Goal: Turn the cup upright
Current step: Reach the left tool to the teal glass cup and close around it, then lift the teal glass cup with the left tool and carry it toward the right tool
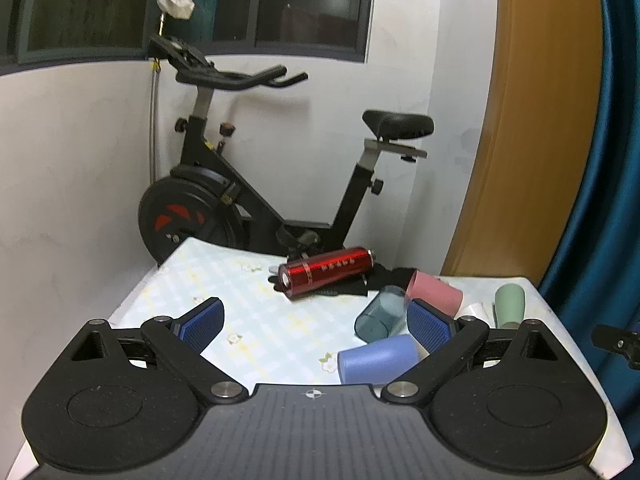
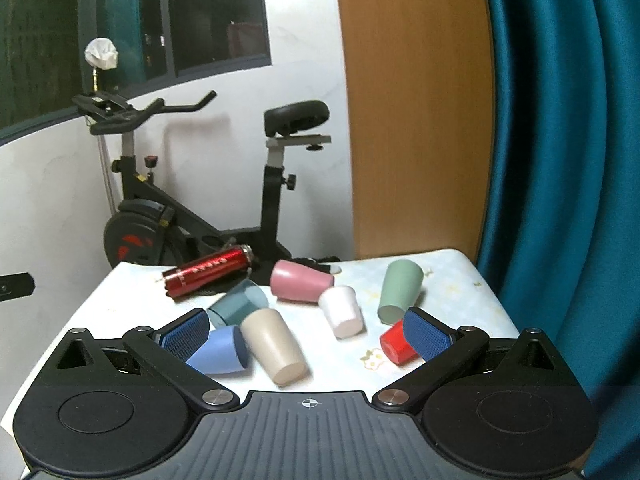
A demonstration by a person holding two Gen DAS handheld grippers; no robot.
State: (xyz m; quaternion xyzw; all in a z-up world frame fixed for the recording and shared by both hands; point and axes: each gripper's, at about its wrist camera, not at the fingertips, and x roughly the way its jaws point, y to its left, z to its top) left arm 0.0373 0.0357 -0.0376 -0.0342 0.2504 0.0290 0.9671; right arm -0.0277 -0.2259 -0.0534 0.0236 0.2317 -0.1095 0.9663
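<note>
Several cups lie on their sides on a table with a pale checked cloth (image 2: 448, 276). In the right wrist view I see a beige cup (image 2: 274, 346), a blue cup (image 2: 218, 350), a teal glass cup (image 2: 238, 306), a pink cup (image 2: 300, 280), a white cup (image 2: 342, 312), a green cup (image 2: 400, 290) and a small red cup (image 2: 394, 346). My right gripper (image 2: 306, 332) is open above the near cups, holding nothing. My left gripper (image 1: 316, 320) is open and empty, with the blue cup (image 1: 376, 360), teal cup (image 1: 380, 314) and pink cup (image 1: 436, 292) by its right finger.
A red metal bottle (image 1: 326, 272) lies on its side on a black cloth (image 1: 384, 280) at the table's far edge. An exercise bike (image 1: 224, 192) stands behind the table against the white wall. A wooden panel (image 2: 416, 120) and a blue curtain (image 2: 560, 160) are on the right.
</note>
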